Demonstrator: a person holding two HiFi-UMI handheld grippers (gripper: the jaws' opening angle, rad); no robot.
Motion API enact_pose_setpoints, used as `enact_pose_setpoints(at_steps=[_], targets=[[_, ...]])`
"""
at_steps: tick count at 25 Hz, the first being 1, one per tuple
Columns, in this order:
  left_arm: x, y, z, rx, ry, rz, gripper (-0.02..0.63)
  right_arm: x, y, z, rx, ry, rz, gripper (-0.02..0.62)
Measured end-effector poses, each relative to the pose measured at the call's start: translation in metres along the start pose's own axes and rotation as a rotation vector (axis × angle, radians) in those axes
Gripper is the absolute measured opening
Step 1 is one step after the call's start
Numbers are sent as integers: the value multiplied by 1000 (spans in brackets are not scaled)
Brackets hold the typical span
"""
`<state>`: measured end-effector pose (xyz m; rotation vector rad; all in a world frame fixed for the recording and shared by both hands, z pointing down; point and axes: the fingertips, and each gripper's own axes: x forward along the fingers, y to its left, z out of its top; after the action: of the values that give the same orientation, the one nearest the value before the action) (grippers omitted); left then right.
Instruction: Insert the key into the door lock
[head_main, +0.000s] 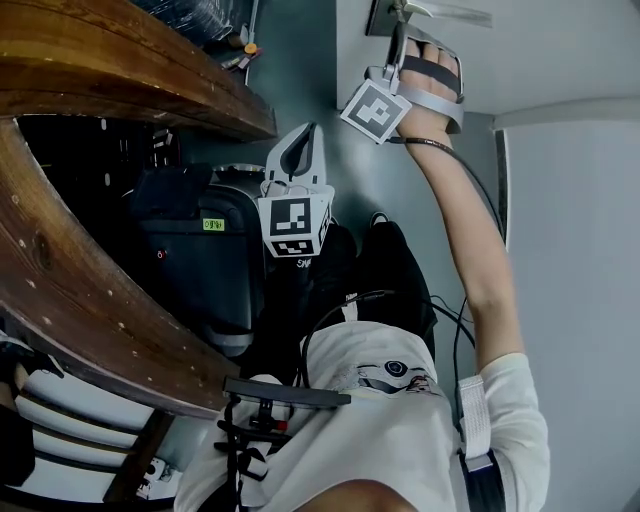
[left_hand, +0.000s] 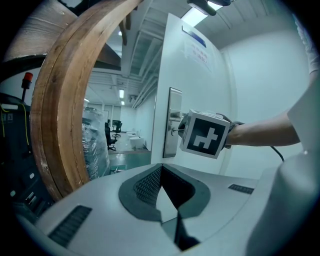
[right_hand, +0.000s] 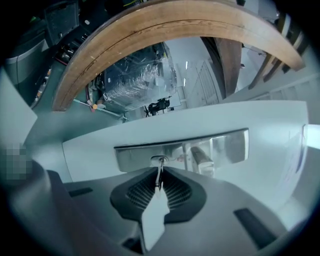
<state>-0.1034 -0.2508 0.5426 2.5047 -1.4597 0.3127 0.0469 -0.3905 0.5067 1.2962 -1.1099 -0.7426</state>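
A small metal key (right_hand: 159, 176) is pinched between the pads of my right gripper (right_hand: 158, 186), which is shut on it. The key's tip meets the round keyhole (right_hand: 160, 161) in the steel lock plate (right_hand: 180, 152) on the white door (right_hand: 150, 130); how deep it sits I cannot tell. A lever handle (right_hand: 202, 157) sticks out to the right of the keyhole. In the head view the right gripper (head_main: 398, 22) is raised to the lock plate (head_main: 432, 12). My left gripper (head_main: 298, 150) hangs back, shut and empty, apart from the door, and sees the lock plate (left_hand: 173, 122).
A curved wooden frame (head_main: 100, 320) runs down the left, close to the left gripper (left_hand: 161, 172). A black case (head_main: 200, 260) stands below it. The person's arm (head_main: 470, 240) stretches to the door, with cables trailing. Wrapped goods (right_hand: 140, 82) lie beyond.
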Motion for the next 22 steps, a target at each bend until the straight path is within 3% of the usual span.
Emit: enact_pose_setpoints(at_steps=[5, 22], targets=[[6, 4, -4, -5, 11, 12, 1, 5, -1, 0, -54, -20, -25, 29], [17, 11, -17, -19, 34, 42, 2, 34, -6, 9, -61, -26, -52, 28]])
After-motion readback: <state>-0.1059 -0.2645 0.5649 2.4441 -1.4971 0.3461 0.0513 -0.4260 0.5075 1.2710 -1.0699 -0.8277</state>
